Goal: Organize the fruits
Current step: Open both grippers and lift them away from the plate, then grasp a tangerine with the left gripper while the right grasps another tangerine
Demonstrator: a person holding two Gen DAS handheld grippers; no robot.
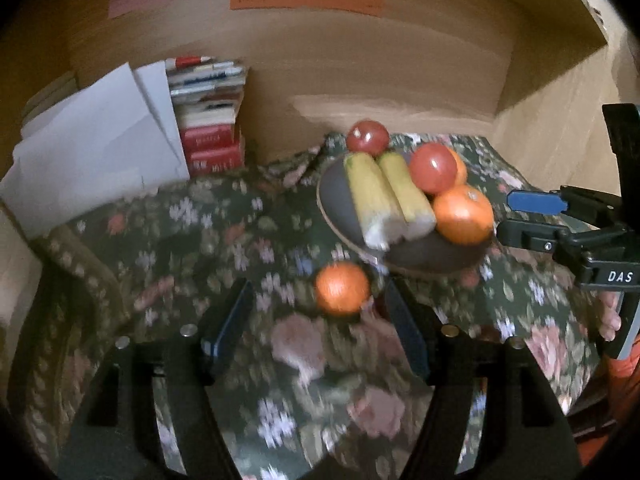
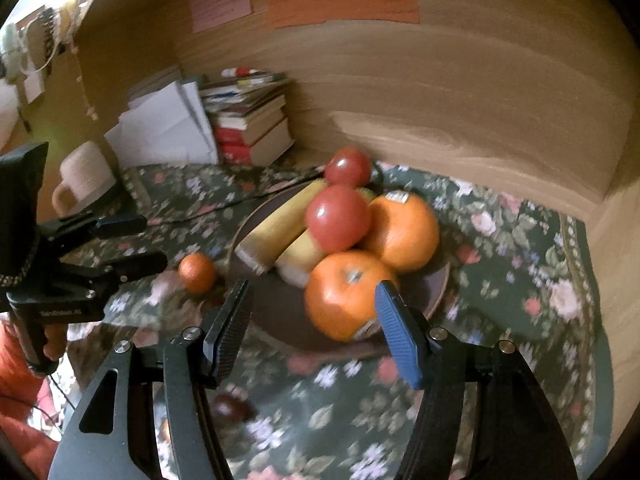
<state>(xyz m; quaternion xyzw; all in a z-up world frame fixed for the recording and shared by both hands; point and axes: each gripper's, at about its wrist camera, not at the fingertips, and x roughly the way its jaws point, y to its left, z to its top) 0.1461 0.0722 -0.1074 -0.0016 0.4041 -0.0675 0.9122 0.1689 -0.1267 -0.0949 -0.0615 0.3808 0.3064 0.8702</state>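
A dark plate (image 1: 340,204) (image 2: 276,312) on the floral cloth holds two banana pieces (image 1: 374,196) (image 2: 280,224), two tomatoes (image 1: 432,168) (image 2: 338,216) and two big oranges (image 1: 462,214) (image 2: 344,292). A small orange (image 1: 342,288) (image 2: 196,272) lies on the cloth beside the plate. My left gripper (image 1: 316,320) (image 2: 136,240) is open and empty, with the small orange just ahead between its fingers. My right gripper (image 2: 314,316) (image 1: 516,216) is open and empty, just in front of the near big orange.
A stack of books (image 1: 212,120) (image 2: 248,120) and white papers (image 1: 96,152) stand at the back left against the wooden wall. A cream mug (image 2: 84,176) sits left. A small dark fruit (image 2: 232,408) lies on the cloth (image 1: 200,232) near the right gripper.
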